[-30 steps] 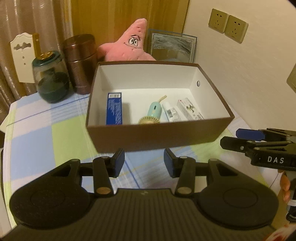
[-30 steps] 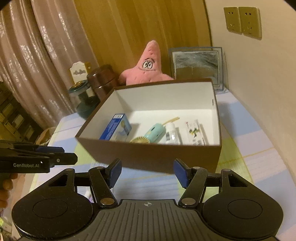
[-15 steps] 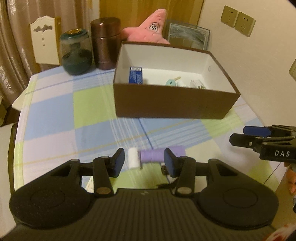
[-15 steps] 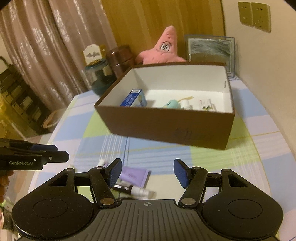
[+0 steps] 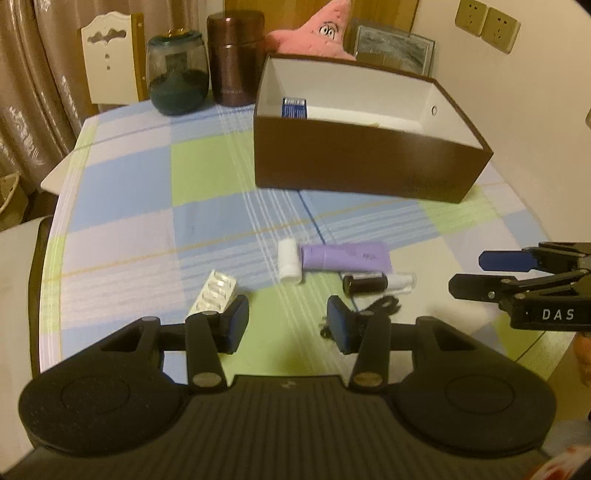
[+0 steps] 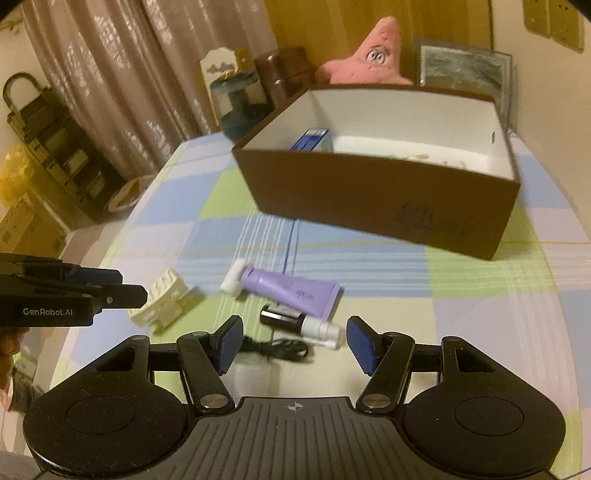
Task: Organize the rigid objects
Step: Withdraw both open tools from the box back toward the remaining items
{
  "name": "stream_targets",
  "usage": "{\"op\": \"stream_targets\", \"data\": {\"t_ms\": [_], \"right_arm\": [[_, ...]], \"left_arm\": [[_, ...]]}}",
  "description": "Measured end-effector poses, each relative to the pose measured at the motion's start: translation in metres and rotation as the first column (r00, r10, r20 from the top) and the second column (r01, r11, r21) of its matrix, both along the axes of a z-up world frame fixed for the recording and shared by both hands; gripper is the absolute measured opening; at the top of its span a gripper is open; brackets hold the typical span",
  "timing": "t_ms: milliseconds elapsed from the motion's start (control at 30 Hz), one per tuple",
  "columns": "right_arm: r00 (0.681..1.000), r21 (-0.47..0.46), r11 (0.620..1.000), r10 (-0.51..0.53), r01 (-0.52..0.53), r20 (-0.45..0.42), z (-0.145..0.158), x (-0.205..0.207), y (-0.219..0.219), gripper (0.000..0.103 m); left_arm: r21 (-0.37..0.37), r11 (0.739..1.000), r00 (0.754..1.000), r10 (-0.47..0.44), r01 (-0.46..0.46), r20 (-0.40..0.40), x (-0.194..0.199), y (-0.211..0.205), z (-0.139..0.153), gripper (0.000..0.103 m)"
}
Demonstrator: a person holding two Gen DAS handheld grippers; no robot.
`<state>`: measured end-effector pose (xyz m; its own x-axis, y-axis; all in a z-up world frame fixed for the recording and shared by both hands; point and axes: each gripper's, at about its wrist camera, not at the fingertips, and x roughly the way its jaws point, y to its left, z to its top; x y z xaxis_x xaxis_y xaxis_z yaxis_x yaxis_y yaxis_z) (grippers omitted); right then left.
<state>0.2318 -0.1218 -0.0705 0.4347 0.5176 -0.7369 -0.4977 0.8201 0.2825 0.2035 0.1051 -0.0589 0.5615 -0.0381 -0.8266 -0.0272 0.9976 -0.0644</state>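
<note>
A brown box (image 5: 362,166) (image 6: 388,206) with a white inside stands at the back right of the table and holds a blue carton (image 5: 294,107) (image 6: 310,138) and other small items. In front of it lie a purple tube with a white cap (image 5: 343,257) (image 6: 288,290), a small dark-capped bottle (image 5: 376,283) (image 6: 299,323), a blister pack (image 5: 216,291) (image 6: 160,295) and a black cord (image 5: 384,306) (image 6: 277,347). My left gripper (image 5: 288,325) is open and empty above the near table. My right gripper (image 6: 295,345) is open and empty, just before the bottle and cord.
A dark glass jar (image 5: 177,74), a brown canister (image 5: 234,59), a pink star plush (image 5: 317,31) and a framed picture (image 5: 393,48) stand behind the box. A white chair back (image 5: 110,59) is at the table's far left. The checked tablecloth (image 5: 147,206) covers the table.
Both grippers have pulled back and away from the box. The tube, bottle, blister pack and cord on the near table have come into view.
</note>
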Motion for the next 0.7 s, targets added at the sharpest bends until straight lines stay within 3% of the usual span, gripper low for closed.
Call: {"op": "stream_targets", "data": {"t_ms": [300,700], "right_arm": [[0.999,-0.024,0.999,0.043,-0.043,-0.017,-0.014,0.001,0.011,0.062],[0.986,-0.084,0.987,0.127,-0.136,-0.108,-0.040,-0.002,0.035,0.062]], "left_arm": [[0.023,1.000,0.999,0.010,-0.010,-0.034,-0.012,0.003,-0.017,0.044],[0.015,1.000,0.996,0.014,-0.012,-0.092,-0.019,0.006,-0.038,0.044]]}}
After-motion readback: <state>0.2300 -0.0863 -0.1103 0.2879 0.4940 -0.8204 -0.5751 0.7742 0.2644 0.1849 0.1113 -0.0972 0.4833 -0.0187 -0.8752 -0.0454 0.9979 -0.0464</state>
